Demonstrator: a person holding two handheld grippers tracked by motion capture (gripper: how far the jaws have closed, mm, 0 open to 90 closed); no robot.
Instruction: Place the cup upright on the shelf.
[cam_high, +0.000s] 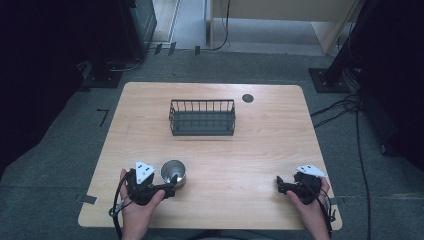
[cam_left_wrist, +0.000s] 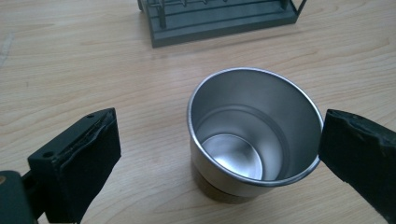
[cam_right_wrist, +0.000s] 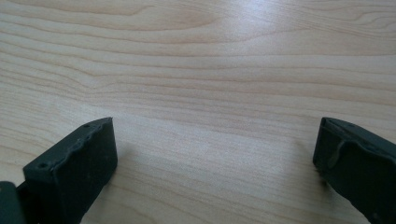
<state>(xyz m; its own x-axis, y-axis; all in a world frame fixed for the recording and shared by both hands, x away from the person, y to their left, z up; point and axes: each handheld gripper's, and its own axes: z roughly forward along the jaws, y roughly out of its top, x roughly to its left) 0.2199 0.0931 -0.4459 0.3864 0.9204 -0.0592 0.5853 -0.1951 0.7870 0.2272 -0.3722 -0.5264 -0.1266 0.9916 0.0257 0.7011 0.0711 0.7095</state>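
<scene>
The left gripper (cam_high: 171, 188) is held low with jaws spread around the upright cup (cam_high: 173, 173), mouth upward; the right gripper (cam_high: 280, 185) is also spread.

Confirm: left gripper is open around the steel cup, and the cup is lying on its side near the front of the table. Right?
Not quite. The cup stands upright, mouth up, as the left gripper view shows. The rest holds: the left gripper is open around it, near the front of the table.

Black left gripper (cam_high: 172, 188), black right gripper (cam_high: 280, 185), grey triangular top plates, trailing cables
</scene>
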